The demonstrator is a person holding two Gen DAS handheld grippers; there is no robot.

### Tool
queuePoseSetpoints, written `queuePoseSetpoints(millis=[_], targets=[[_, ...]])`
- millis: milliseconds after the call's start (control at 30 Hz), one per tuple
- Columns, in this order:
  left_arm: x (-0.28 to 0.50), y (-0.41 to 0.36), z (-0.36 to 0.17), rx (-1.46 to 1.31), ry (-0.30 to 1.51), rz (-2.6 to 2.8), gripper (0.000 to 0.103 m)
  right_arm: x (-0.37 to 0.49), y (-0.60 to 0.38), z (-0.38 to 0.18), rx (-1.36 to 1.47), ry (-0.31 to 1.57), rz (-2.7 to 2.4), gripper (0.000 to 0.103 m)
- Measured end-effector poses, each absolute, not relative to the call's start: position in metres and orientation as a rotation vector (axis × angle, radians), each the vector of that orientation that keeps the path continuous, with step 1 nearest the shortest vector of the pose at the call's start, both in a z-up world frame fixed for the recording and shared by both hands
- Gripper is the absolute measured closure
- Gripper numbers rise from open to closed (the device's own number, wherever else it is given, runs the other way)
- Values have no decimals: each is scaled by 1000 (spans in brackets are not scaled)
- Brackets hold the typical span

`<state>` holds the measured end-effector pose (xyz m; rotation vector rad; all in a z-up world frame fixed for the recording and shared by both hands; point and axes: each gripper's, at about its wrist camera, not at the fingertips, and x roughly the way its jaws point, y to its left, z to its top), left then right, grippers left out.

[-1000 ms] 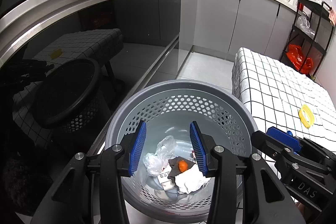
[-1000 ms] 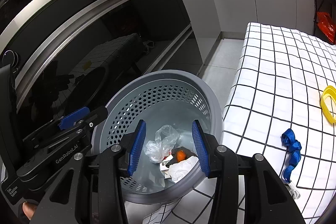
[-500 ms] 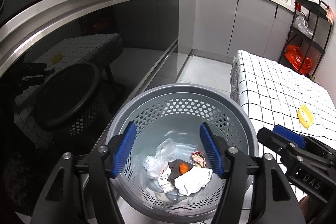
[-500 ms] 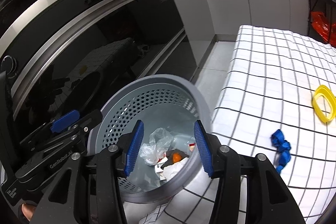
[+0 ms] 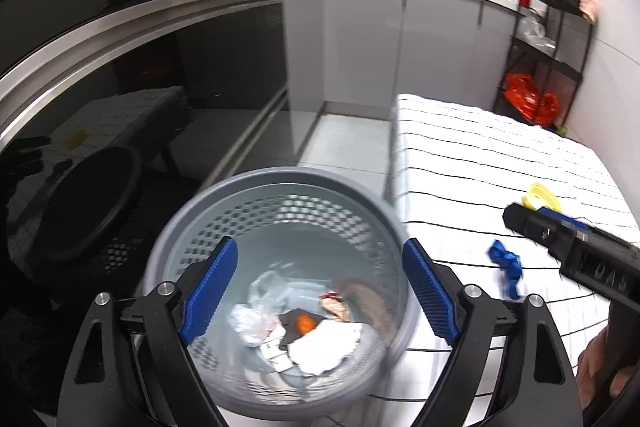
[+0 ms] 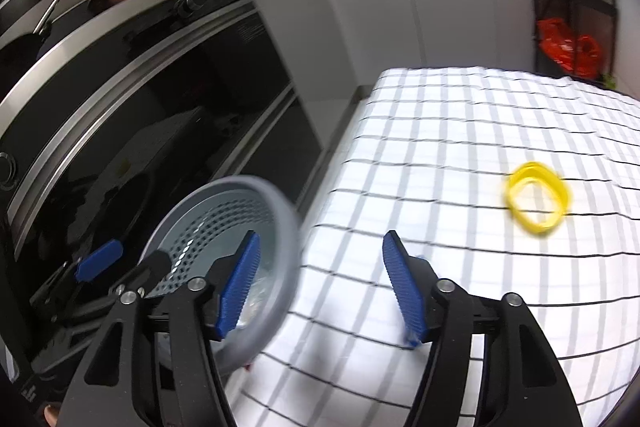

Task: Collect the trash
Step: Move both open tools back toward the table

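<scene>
Left wrist view looks pretty much straight down into the grey perforated bin [image 5: 280, 183], which sits on the floor right against the edge of the table w/ the checked cloth [image 5: 480, 155]. Left gripper [image 5: 320, 291] hangs over the bin mouth, jaws spread wide, nothing between them. Bin's got a fair bit in it already: crumpled clear plastic bag [image 5: 260, 307], white paper wad [image 5: 324, 347], something small and orange [image 5: 305, 323], plus a few bits too blurry to name.

Right wrist view: right gripper [image 6: 320, 291] is over the table near the edge by the bin, also spread open and empty. Everything's smeared w/ motion blur so fine detail is a no-go.

What's left, afaict: two things on the cloth. Yellow ring [image 6: 536, 199] lies further out on the table, well apart from the bin. Blue scrap [image 5: 506, 267], looks like crumpled ribbon or strap, is closer to the bin side, just beside the right gripper in the left cam. In the right cam it's mostly hidden behind the right-hand finger, so can't say exactly how it lines up w/ the jaws.

So imo most of the job's done and two pieces remain. Blue scrap looks like the obvious next grab for the right hand, being nearest. It's floppy, so a pinch could catch only a loop.
</scene>
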<state>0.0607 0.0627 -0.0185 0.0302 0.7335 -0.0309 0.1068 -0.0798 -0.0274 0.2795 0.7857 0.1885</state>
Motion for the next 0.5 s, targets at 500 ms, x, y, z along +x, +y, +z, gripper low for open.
queuePoseSetpoints(millis=[500], targets=[[56,-48,-44,108,774,-221,12,76,-198,-20,366,739,-30,36]])
